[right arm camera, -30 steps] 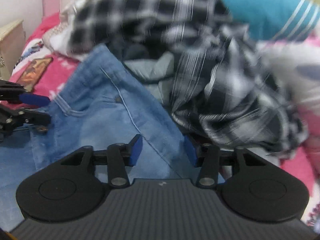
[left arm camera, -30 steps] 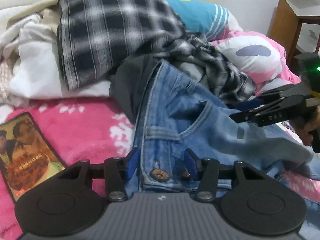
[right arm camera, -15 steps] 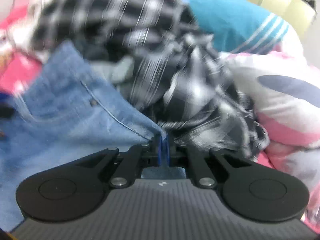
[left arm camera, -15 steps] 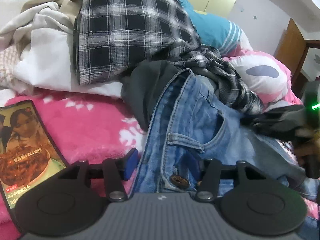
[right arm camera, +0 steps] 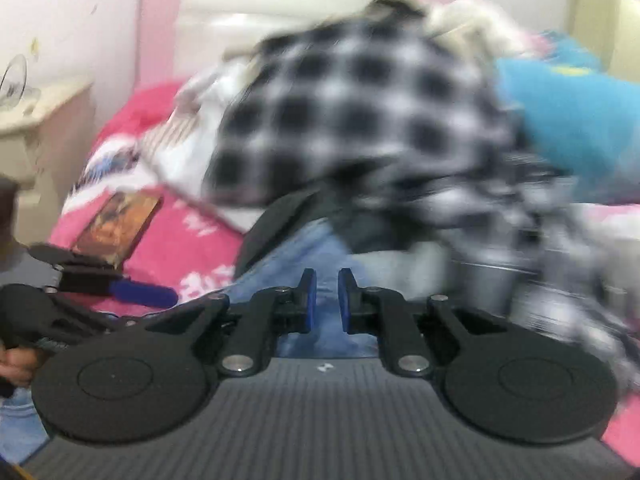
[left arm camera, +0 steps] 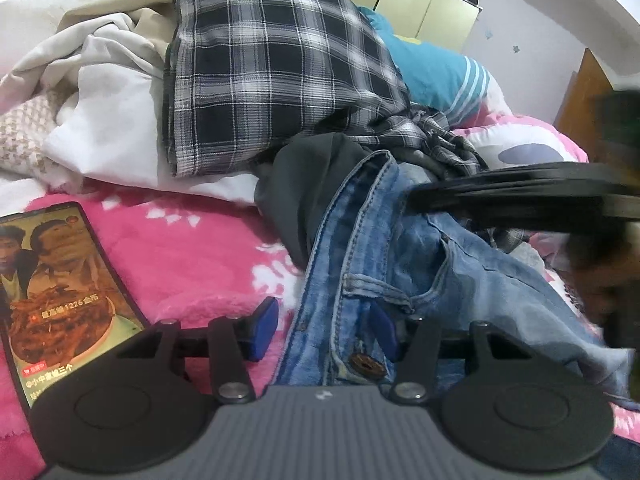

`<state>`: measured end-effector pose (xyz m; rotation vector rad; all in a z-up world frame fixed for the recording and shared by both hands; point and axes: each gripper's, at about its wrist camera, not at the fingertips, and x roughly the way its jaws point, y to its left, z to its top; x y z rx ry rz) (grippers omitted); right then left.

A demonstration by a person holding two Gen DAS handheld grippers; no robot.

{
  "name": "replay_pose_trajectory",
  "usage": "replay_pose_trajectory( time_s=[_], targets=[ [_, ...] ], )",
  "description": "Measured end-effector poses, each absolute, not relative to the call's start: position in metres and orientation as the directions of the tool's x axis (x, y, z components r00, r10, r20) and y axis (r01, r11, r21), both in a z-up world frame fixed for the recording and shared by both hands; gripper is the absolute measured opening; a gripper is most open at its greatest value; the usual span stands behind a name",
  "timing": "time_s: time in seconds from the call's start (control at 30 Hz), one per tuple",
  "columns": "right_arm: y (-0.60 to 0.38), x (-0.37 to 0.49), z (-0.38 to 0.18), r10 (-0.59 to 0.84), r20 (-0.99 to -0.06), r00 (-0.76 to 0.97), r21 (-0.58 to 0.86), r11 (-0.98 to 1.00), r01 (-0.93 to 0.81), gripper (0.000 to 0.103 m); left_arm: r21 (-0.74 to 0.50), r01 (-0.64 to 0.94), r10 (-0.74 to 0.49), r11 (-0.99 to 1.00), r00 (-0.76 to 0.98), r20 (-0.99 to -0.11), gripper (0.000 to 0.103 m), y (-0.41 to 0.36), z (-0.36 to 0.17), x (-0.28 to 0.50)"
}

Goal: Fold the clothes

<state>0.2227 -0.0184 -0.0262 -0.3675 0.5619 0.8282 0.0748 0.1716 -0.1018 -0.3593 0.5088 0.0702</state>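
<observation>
The blue jeans [left arm camera: 404, 276] lie rumpled on the bed's pink blanket [left arm camera: 192, 252], waistband end nearest the left wrist camera with the brass button [left arm camera: 367, 362] showing, the legs running off to the right in loose creases; no clean fold line shows anywhere on them, so they are spread out rather than folded. The left hand-held gripper [left arm camera: 322, 326] stands with its jaws wide apart, straddling the waistband edge without clamping it: the cloth lies between the blue pads but neither pad presses it. The right hand-held gripper [right arm camera: 324, 300] has its jaws drawn close with a narrow gap left between them, and no fabric shows in that gap; its view is heavily blurred, and it hangs over the denim near the heap. In the left view it reads as a dark smear across the upper part of the jeans. Behind the jeans a grey garment [left arm camera: 304, 184] is tucked under them, and beyond it a plaid shirt [left arm camera: 272, 76] is draped over a mound of white clothes [left arm camera: 104, 120] and a teal garment [left arm camera: 432, 68], all loose and unfolded. A phone [left arm camera: 52, 300] with a lit screen lies on the blanket to the left. By my reading most of the work remains: the jeans need squaring and folding, and the heap behind is unsorted; no finished stack is in view.
</observation>
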Motion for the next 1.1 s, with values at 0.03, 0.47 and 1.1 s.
replay_pose_trajectory(
  time_s=[0.03, 0.47, 1.1],
  targets=[
    [-0.007, 0.226, -0.03, 0.598, -0.619, 0.509, -0.068, 0.605, -0.794, 0.01, -0.311, -0.159, -0.015, 0.937, 0.871, -0.491, 0.05, 0.17, -0.102, 0.075],
    [-0.244, 0.18, 0.099, 0.497, -0.326, 0.804, 0.223, 0.867, -0.446, 0.044, -0.255, -0.162, 0.025, 0.953, 0.883, -0.468, 0.051, 0.164, -0.088, 0.069],
    [-0.551, 0.049, -0.04, -0.027, -0.645, 0.764, 0.467, 0.777, 0.422, 0.049, -0.077, 0.031, -0.069, 0.997, 0.824, -0.563, 0.054, 0.08, -0.087, 0.093]
  ],
)
